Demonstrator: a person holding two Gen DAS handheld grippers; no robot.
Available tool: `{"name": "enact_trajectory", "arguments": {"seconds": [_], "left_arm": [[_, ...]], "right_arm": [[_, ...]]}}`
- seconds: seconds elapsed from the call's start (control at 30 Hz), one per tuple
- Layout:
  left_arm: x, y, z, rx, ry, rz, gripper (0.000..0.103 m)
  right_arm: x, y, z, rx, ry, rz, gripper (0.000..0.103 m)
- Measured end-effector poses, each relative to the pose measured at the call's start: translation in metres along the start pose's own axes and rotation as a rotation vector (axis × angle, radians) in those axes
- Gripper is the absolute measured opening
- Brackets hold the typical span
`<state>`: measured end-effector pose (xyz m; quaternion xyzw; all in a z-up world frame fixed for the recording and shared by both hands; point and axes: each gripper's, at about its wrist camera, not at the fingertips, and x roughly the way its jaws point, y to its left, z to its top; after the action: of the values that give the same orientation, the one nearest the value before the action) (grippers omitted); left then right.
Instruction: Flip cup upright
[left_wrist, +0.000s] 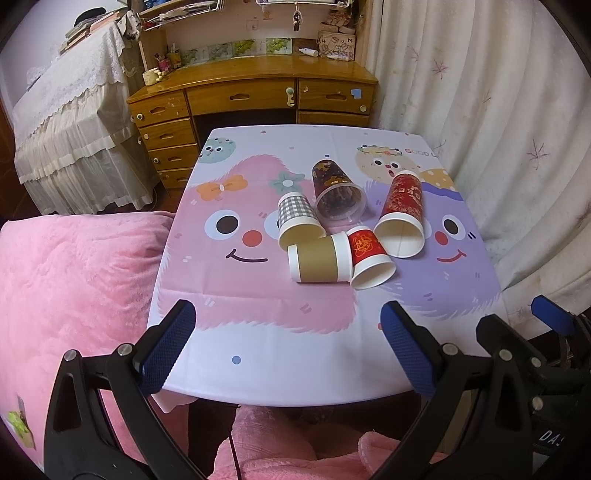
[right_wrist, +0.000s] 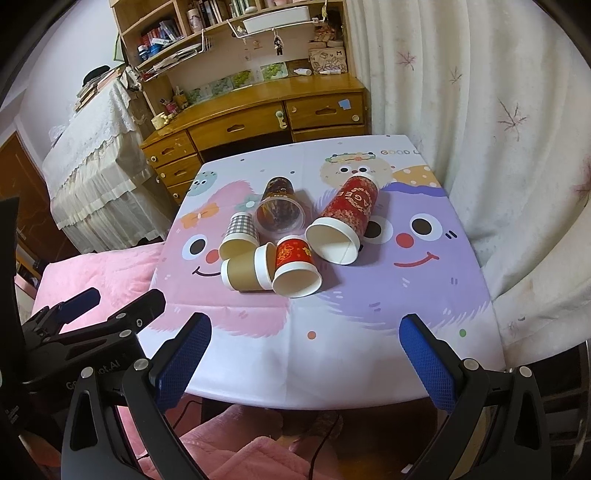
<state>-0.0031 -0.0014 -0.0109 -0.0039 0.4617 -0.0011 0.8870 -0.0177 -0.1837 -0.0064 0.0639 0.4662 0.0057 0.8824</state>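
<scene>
Five cups lie tipped on their sides in a tight cluster on the desk (left_wrist: 258, 354), well ahead of both sets of fingers and none yet upright. The left gripper (left_wrist: 288, 347) hovers at the near edge with its fingers spread wide and holding nothing; the right gripper (right_wrist: 306, 354) is likewise wide apart and empty. Straight ahead of the left fingers lies the brown cup (left_wrist: 320, 259), its length crosswise, touching the small red cup (left_wrist: 369, 256) just to its right, whose mouth faces the fingers. Beyond these sit the checked cup (left_wrist: 297, 221), the clear plastic cup (left_wrist: 338, 194) and, farther right, the tall red cup (left_wrist: 402, 216). All look like thin paper or plastic, so they are probably very light, easily crushed and apt to roll or skid when nudged. A gentle hold across the mid-wall, where the sleeve looks stiffest, seems safest; pinching at the rim would likely deform it. The small red cup (right_wrist: 295, 271), nearest the right fingers and partly free of its neighbours, appears the easiest first pick.
</scene>
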Motion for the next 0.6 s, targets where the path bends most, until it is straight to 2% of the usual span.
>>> {"name": "enact_trajectory", "arguments": {"seconds": [0.6], "left_arm": [[-0.003, 0.0038, 0.0068, 0.008, -0.004, 0.001, 0.1]], "right_arm": [[-0.003, -0.0006, 0.0062, -0.008, -0.002, -0.012, 0.103]]}}
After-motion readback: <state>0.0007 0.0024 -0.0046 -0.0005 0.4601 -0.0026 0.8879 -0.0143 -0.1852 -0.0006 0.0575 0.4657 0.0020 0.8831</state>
